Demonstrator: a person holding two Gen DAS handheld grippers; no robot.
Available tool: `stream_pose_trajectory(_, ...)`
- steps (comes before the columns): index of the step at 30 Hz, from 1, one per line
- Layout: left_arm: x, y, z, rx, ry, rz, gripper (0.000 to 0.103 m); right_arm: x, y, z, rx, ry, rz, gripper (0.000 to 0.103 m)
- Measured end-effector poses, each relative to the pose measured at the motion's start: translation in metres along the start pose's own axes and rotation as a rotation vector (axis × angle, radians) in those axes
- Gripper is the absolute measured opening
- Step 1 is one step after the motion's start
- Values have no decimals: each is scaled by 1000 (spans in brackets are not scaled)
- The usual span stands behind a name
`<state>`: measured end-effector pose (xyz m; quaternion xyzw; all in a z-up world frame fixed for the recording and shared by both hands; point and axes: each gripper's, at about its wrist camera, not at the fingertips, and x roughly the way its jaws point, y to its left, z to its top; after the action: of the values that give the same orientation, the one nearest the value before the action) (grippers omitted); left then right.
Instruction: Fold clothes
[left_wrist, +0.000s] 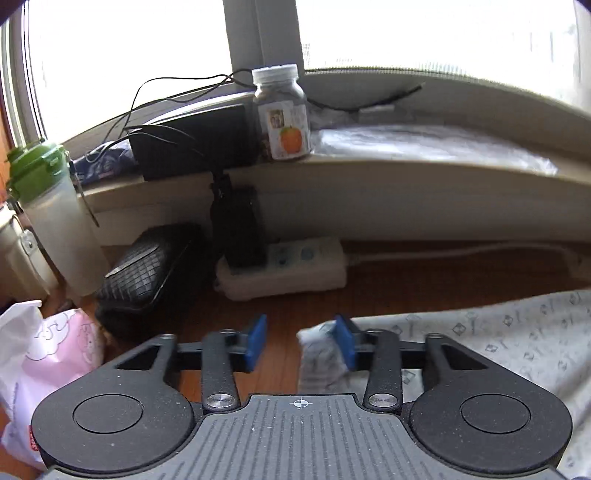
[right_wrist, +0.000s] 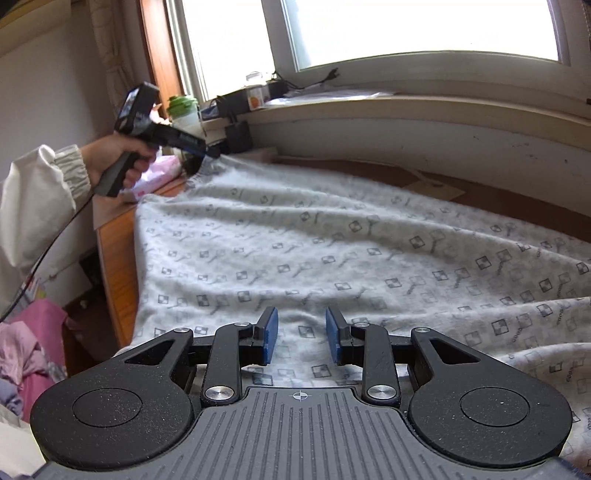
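Across the wooden desk (right_wrist: 118, 236) by the window lay the garment (right_wrist: 332, 236) I was meant to fold, a pale grey knit printed with small checked squares, spread nearly flat with its near edge hanging over the desk's front. I had the right gripper (right_wrist: 301, 338) low over the near part of that cloth, its blue pads apart and pinching nothing, fabric showing between and beneath them. My left gripper (left_wrist: 301, 341) sat at the far left corner, close to the power strip (left_wrist: 284, 267) and the black woven pouch (left_wrist: 144, 273). Its jaws stood spread; a bunched grey corner lay against the inner face of one pad, while the other pad hung over bare wood, so I judged that corner loose rather than gripped.

From the soft ripples running diagonally across it, I judged the cloth light, limp and stretchy. It would sag and drag rather than hold a line, and a single-layer pinch might slip. I thought the safest holds were at the hemmed corners, one per gripper, taking a good bite of gathered edge. The pink packet (left_wrist: 62, 343) and shaker bottle (left_wrist: 55, 218) stood near enough to snag a swinging corner.
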<state>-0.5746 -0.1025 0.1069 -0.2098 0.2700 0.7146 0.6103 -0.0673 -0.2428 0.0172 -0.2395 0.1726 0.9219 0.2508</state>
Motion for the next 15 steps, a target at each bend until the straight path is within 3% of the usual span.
stream_pose_trajectory(3, -10, -8, -6, -23, -56, -20, 75, -2, 0, 0, -17, -4, -22, 31)
stream_pose_trajectory(8, -30, -55, -6, 36, -136, -145, 80, -12, -9, 0, -47, -10, -90, 33)
stream_pose_trajectory(9, -32, -67, -6, 50, -147, -178, 81, -15, -14, 0, -53, -13, -106, 37)
stream_pose_trajectory(15, -27, -147, -16, 123, -153, -382, 91, -31, -47, -3, -39, -19, -210, 39)
